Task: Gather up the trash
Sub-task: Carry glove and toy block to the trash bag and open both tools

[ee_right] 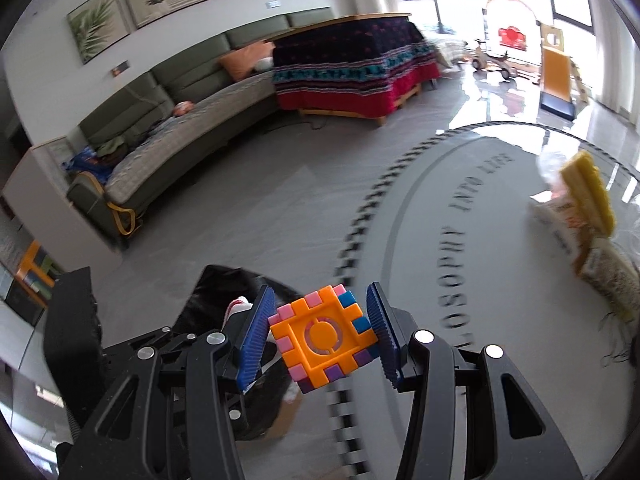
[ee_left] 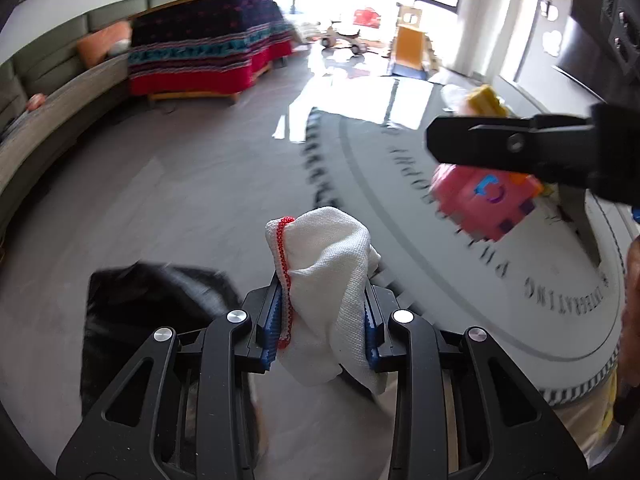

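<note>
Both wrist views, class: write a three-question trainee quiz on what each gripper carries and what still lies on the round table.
1. True or false: the left gripper is shut on a white cloth.
2. What does the right gripper hold? A. a cup B. a colourful block cube C. nothing
3. Fill in: the yellow block rests on the ____ near the round table's far edge.

Key: 1 true; 2 B; 3 packets.
</note>
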Tool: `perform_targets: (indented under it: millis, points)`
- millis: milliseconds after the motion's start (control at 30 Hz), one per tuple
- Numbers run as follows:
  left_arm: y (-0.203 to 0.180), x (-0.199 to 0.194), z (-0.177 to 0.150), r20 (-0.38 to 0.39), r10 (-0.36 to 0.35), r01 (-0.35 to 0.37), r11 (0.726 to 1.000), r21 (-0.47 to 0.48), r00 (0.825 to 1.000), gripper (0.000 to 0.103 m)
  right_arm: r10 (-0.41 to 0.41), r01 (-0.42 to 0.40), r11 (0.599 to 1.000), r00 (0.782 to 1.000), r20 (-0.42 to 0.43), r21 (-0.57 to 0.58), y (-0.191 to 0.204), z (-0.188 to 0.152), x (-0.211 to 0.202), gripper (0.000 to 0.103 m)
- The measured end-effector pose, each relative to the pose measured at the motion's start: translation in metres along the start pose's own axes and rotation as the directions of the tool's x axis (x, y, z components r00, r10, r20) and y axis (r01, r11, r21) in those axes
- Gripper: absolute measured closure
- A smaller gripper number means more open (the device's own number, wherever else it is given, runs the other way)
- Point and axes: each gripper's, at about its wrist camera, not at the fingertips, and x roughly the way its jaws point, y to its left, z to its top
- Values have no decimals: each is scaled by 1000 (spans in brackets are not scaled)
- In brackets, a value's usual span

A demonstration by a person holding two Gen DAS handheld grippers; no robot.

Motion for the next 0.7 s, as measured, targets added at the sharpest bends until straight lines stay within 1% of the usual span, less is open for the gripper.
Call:
perform_targets:
  millis: [100,200,300,400,467,533,633,667,700]
  points:
    - [20,-13,-14,2,32,-32,999,-34,1000,70,42,-42,999,999,-8,-25,25,-6,2,53]
    - [39,-28,-31,8,69,-69,996,-61,998,70,82,-84,995,996,-34,-58,53,-15,9,53]
    - [60,-42,-50,7,120,-119,989,-87,993,69,105,-111,990,992,-63,-86,76,-23,17,53]
    - [83,-51,-69,-12,176,-176,978,-111,984,69,123,-134,983,988,-92,-122,102,-28,29,53]
    - [102,-54,-79,-31,210,-213,965,-151,977,69,135,-150,979,985,-105,-142,117,-29,36,53]
    - [118,-57,-85,-46,237,-241,950,-196,970,69,152,-170,973,981,-121,-157,133,-27,45,53]
    - [135,-59,-91,-59,254,-260,932,-253,965,68,172,-196,964,975,-141,-182,156,-23,60,53]
    - [139,-58,-93,-64,261,-268,926,-265,963,67,179,-206,960,972,-149,-190,164,-21,67,52]
    - [144,-58,-94,-69,268,-276,920,-278,961,52,174,-205,958,971,-163,-200,169,-19,74,40]
